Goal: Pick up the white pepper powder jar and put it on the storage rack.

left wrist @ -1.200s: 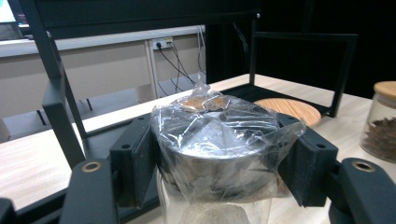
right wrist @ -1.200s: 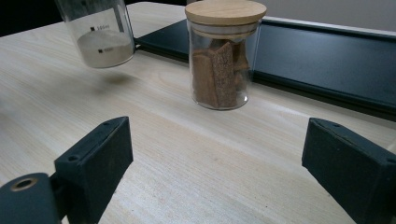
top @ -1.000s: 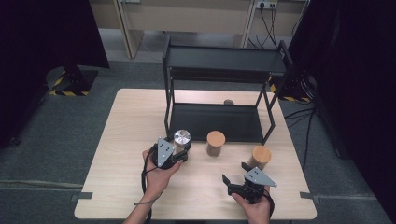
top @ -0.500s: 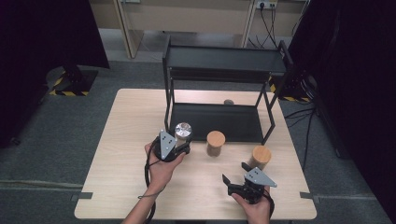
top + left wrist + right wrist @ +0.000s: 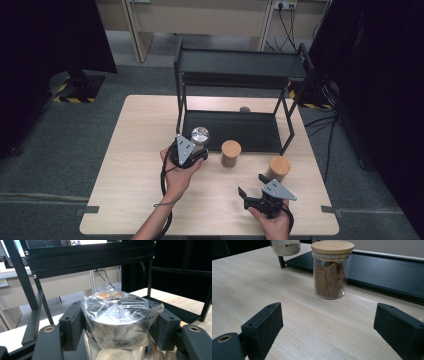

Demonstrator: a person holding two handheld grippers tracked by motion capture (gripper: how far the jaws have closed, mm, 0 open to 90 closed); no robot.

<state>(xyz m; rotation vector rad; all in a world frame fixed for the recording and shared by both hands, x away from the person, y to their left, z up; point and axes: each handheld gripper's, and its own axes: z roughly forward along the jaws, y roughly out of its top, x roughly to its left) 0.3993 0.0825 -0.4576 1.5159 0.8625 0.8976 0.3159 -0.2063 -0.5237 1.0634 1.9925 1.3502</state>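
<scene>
I'm seeing even, soft overhead light falling on the table [image 5: 130, 165] in the high view, while the room's edges at nine and three o'clock are sinking into near black. The rack [image 5: 240, 67] is casting only faint shadows. In the left gripper view, glare is bouncing off the plastic-wrapped jar [image 5: 117, 320]. In the right gripper view, the wooden-lidded jar [image 5: 332, 270] is staying sharp.

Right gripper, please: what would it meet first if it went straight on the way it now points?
Probably the glass jar with the wooden lid, which stands ahead between the open fingers of the right gripper; only bare table lies before it.
</scene>
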